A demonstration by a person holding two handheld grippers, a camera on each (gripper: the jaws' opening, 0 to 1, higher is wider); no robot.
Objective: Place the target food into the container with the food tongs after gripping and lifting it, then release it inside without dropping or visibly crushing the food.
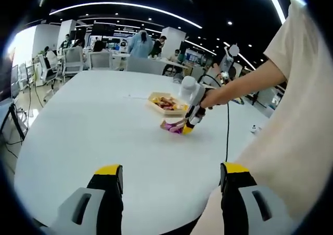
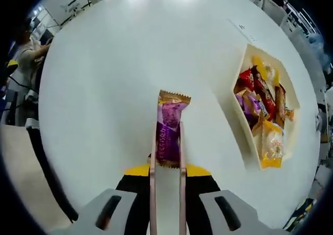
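A purple snack packet with a gold top edge lies lengthwise between the two pink arms of the food tongs. My right gripper is shut on the tongs. The packet hangs low over the white table, left of the white container; whether it touches the table is unclear. In the left gripper view, a hand holds the right gripper with the tongs and the packet just in front of the container. My left gripper stands open near the table's front edge, holding nothing.
The container holds several wrapped snacks. A black cable hangs from the right gripper. The person's arm and pale shirt are on the right. Office chairs and people stand beyond the table's far edge.
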